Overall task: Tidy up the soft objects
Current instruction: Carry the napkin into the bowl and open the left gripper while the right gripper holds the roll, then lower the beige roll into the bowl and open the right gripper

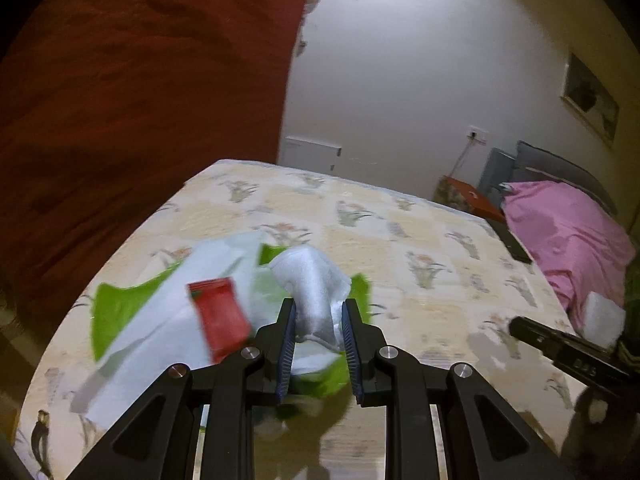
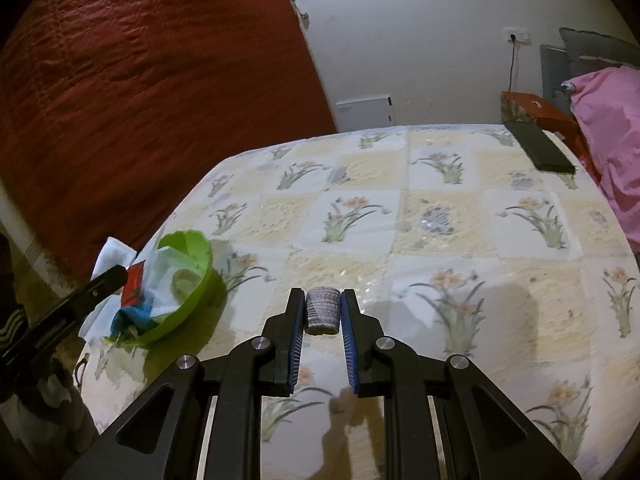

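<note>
Left wrist view: left gripper [image 1: 319, 310] pinching white cloth [image 1: 312, 288] over green bowl [image 2: 188, 276], already part-filled | right gripper [image 2: 323, 310] clamped on grey roll [image 2: 323, 307] above floral table [image 2: 440, 216], not yet binned.

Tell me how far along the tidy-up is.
Partly done: the green bowl already holds white cloths and a red packet. The left gripper grips a white cloth above the bowl; the right gripper holds a grey roll, not yet binned.

glossy plastic floral table cover [image 2: 440, 216], smooth green plastic bowl [image 2: 196, 256], ribbed cloth roll [image 2: 323, 309].
</note>
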